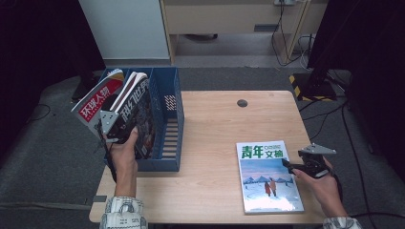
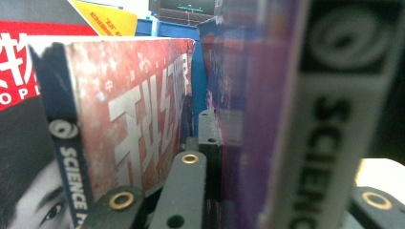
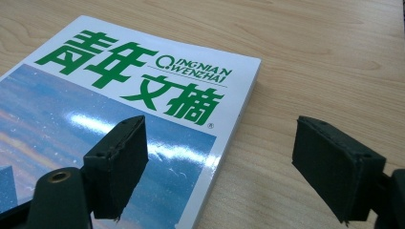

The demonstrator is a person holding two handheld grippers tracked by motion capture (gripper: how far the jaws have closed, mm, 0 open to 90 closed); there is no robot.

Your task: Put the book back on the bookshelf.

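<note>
A blue file rack [image 1: 168, 164] stands on the left part of the wooden table [image 1: 215, 138]. A red-covered magazine [image 1: 98, 100] leans out at its far left. My left gripper [image 1: 113, 126] is at the rack's left compartment, shut on a dark science-fiction magazine [image 1: 136, 107] that tilts left. In the left gripper view one finger [image 2: 208, 138] lies against that purple magazine [image 2: 272, 119], beside a second red copy [image 2: 138, 119]. A magazine with green title characters [image 1: 267, 176] lies flat at the front right. My right gripper [image 3: 227, 162] is open, straddling its right edge [image 1: 288, 165].
The rack's right compartment [image 1: 171, 129] holds nothing. A round cable hole [image 1: 242, 102] sits at the table's far middle. Beyond the table are a wooden cabinet [image 1: 229, 19], floor cables [image 1: 286, 43] and a black stand with a striped base [image 1: 305, 86].
</note>
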